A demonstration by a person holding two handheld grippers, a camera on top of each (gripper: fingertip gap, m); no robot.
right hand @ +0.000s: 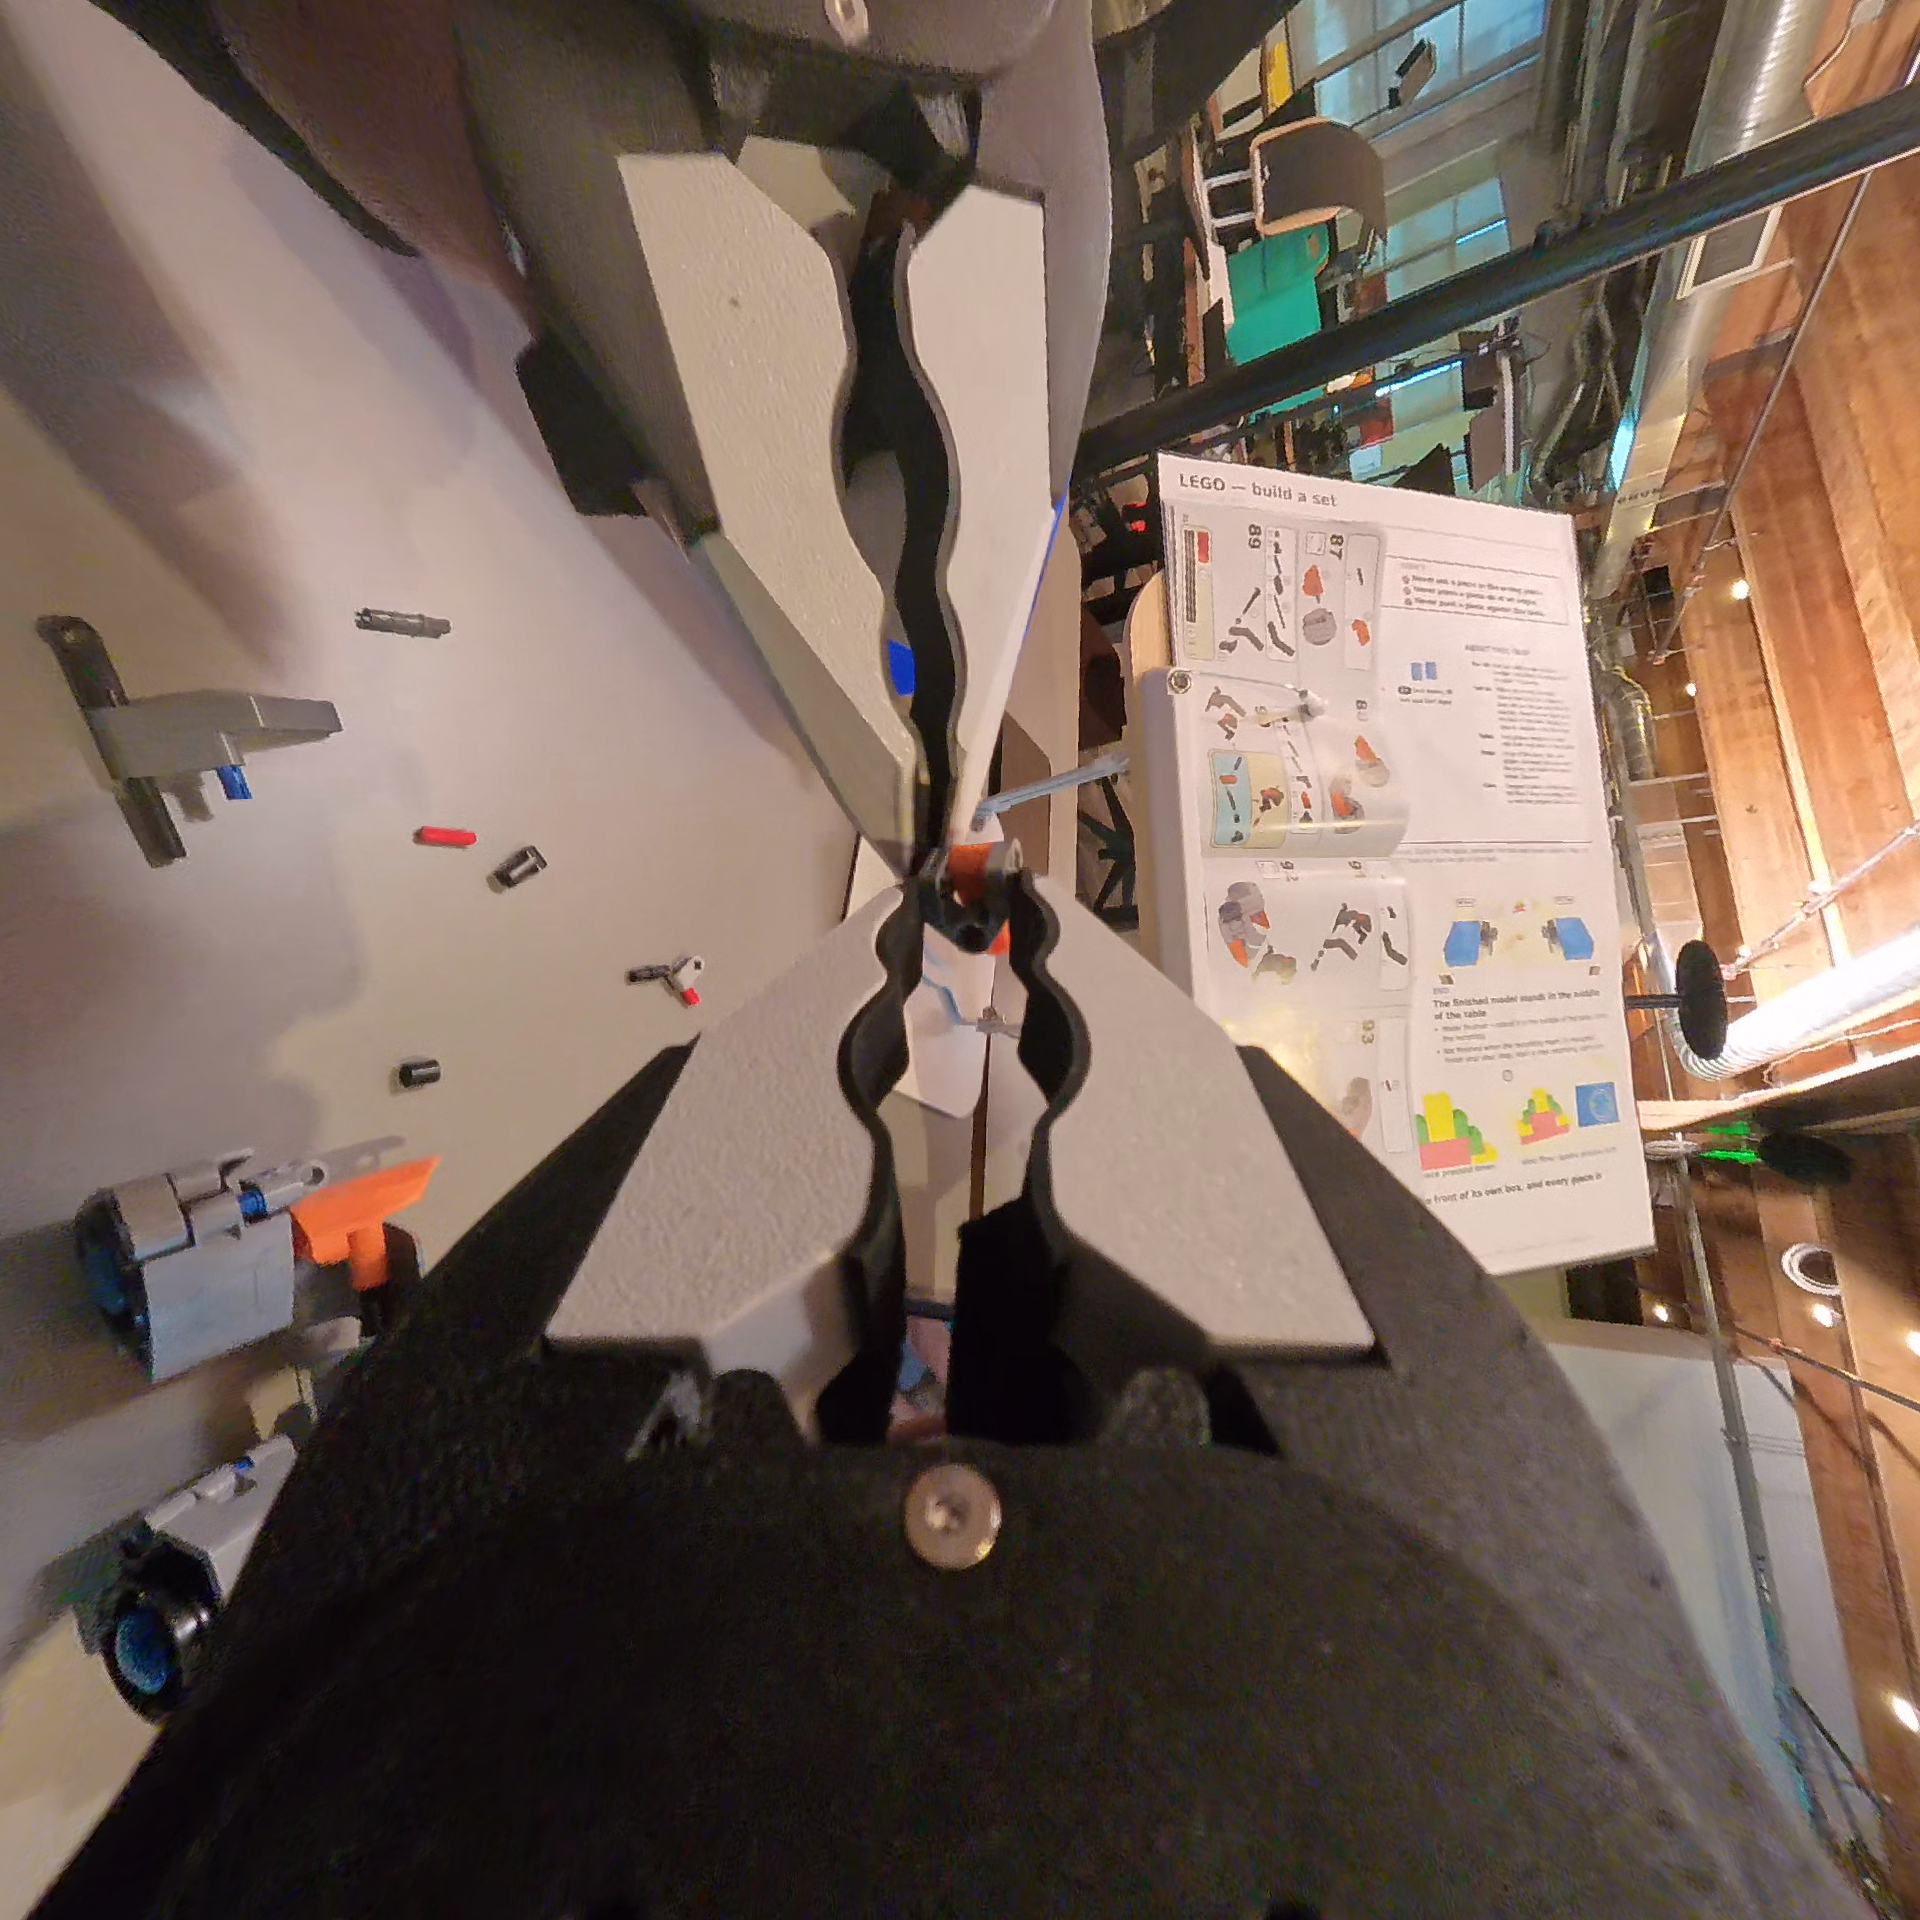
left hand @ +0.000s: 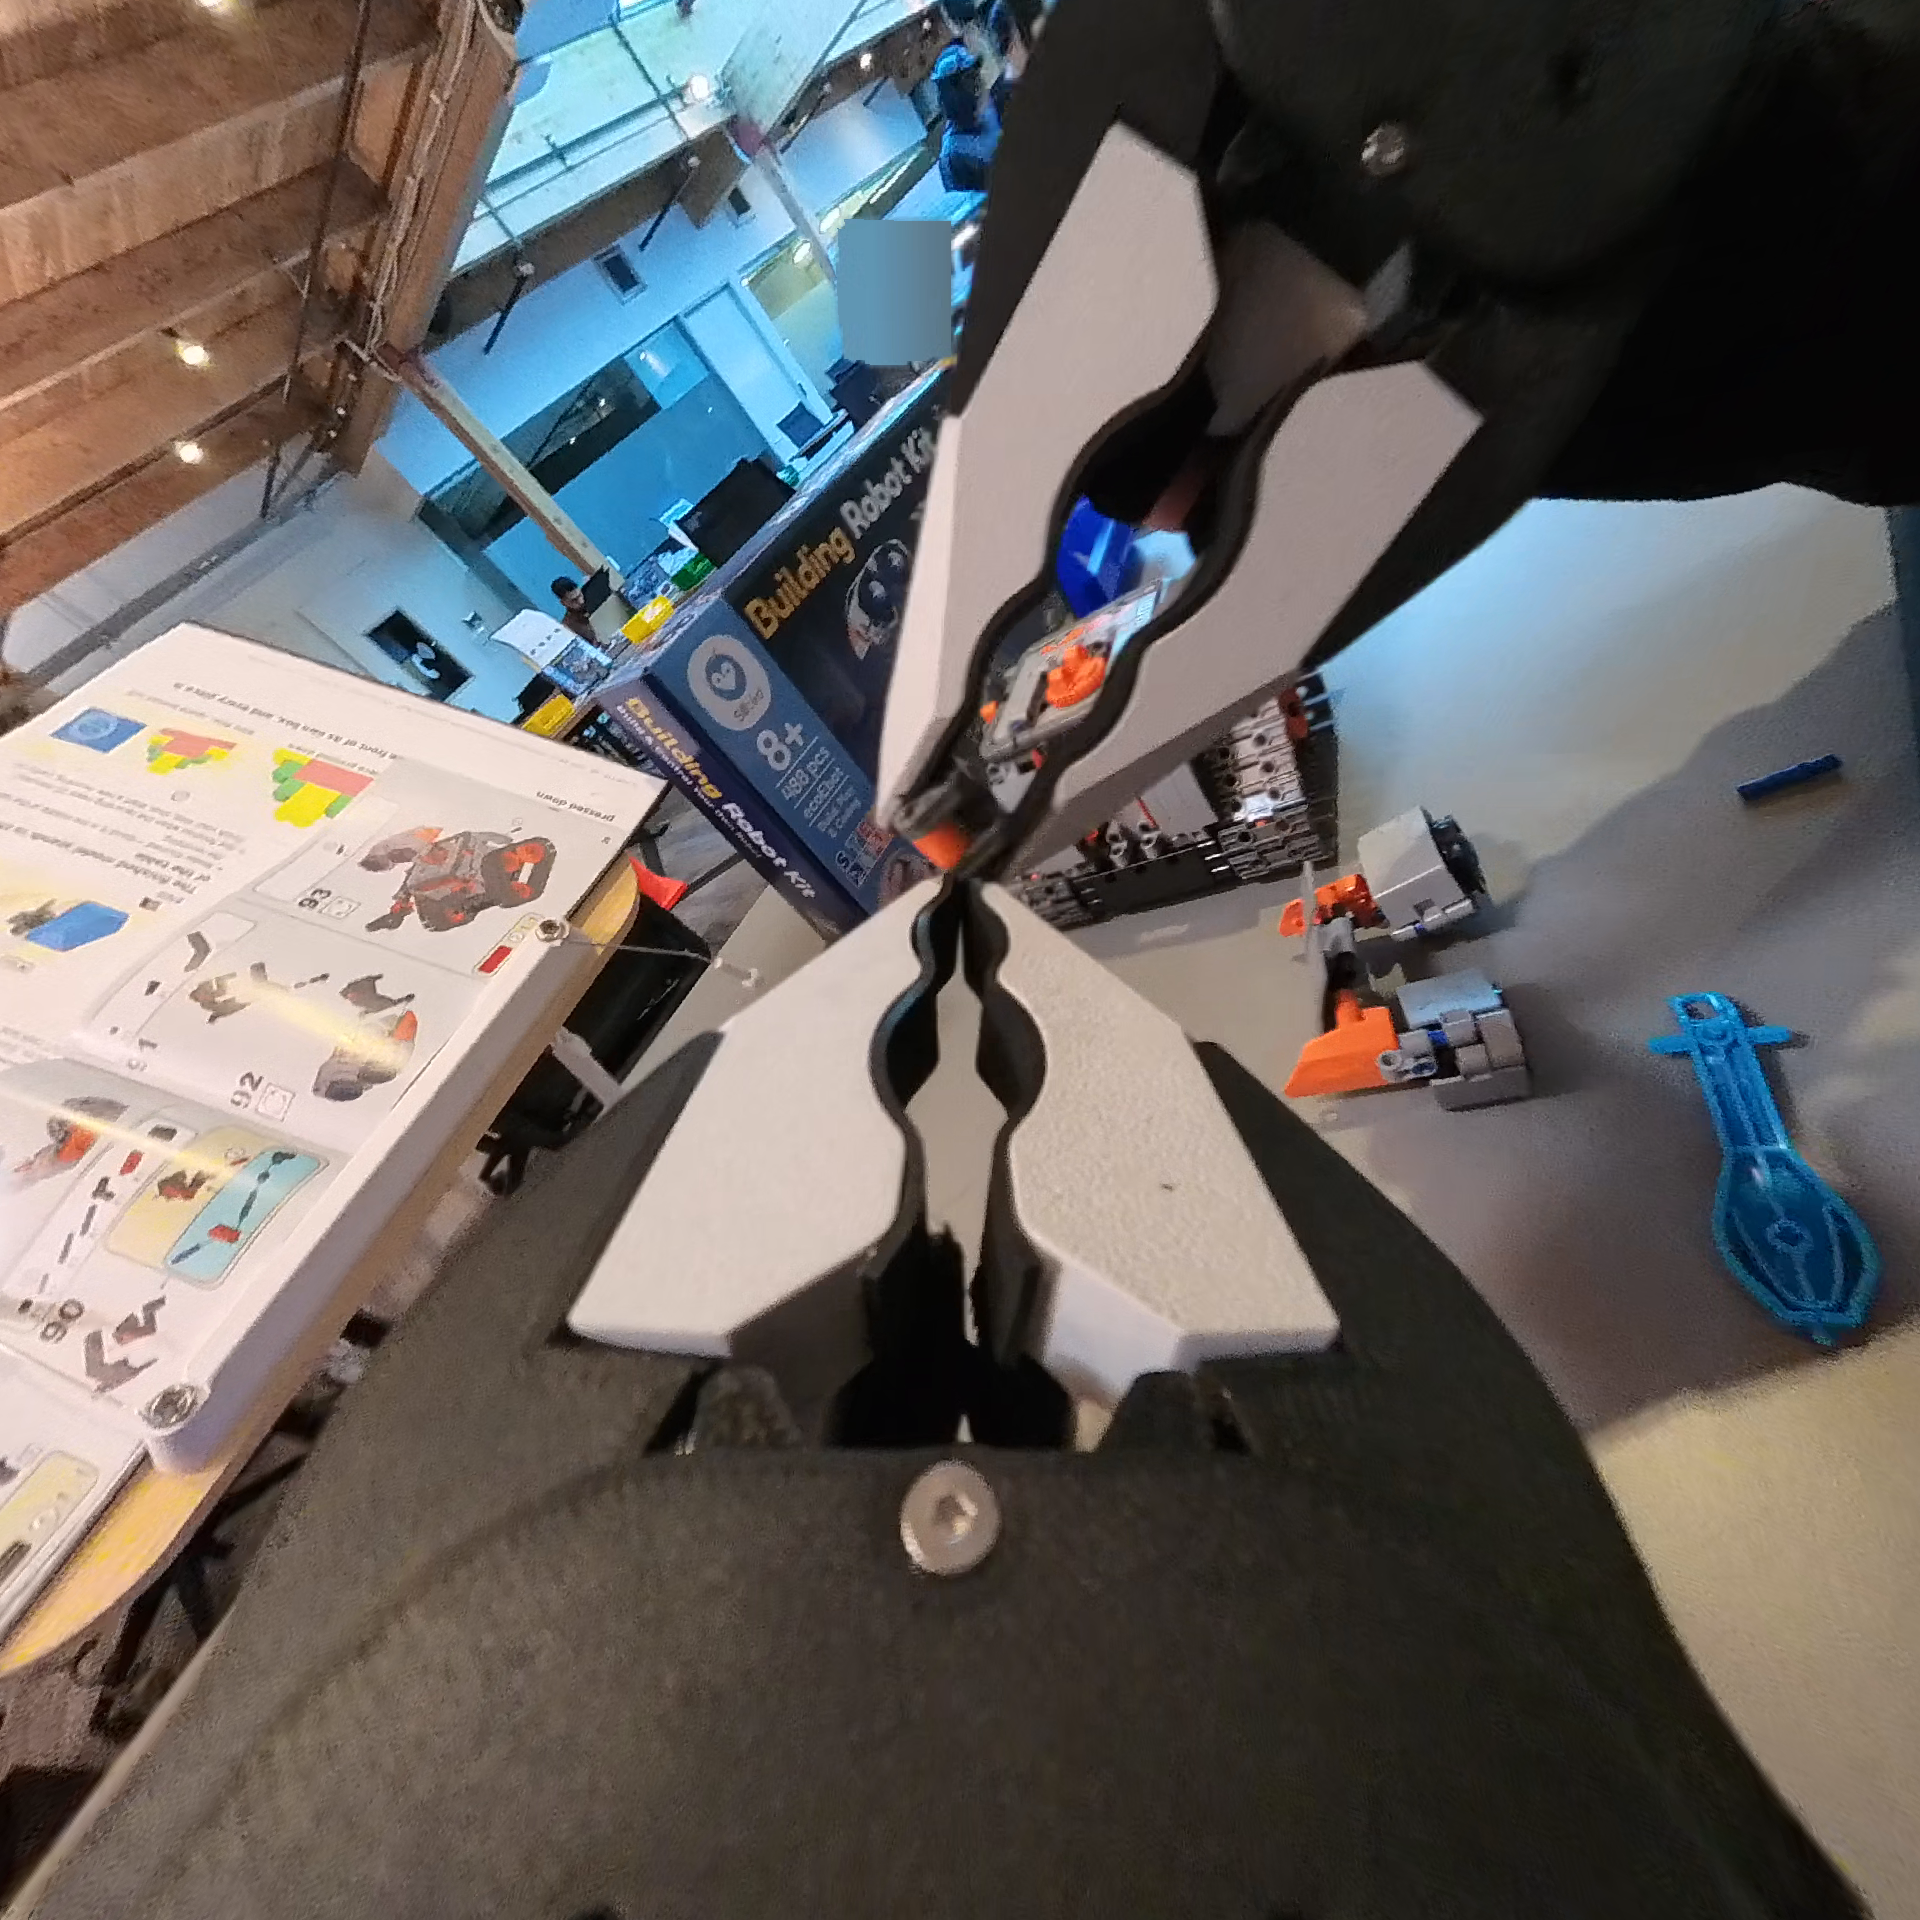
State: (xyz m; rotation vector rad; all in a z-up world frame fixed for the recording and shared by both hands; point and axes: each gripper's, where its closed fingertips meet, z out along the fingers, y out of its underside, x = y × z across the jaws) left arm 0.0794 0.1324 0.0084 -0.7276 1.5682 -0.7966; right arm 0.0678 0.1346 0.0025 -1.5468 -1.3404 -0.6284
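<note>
My two grippers meet tip to tip above a grey table (left hand: 1558, 644). My right gripper (right hand: 969, 906) is shut on a small orange, black and grey brick piece (right hand: 974, 871); it enters the left wrist view (left hand: 940, 826) from the top right. My left gripper (left hand: 951, 896) has its jaws closed, tips against that piece (left hand: 943, 844). I cannot tell whether it pinches part of it. It comes down from the top in the right wrist view (right hand: 932, 831).
An instruction board (left hand: 260, 987) (right hand: 1403, 883) stands at the table edge beside a dark kit box (left hand: 769, 727). On the table lie a black tracked assembly (left hand: 1195, 821), grey-orange assemblies (left hand: 1413, 1039) (right hand: 208, 1257), a blue tool (left hand: 1766, 1174) and loose pins (right hand: 445, 835). My left and right fingertips are right by each other.
</note>
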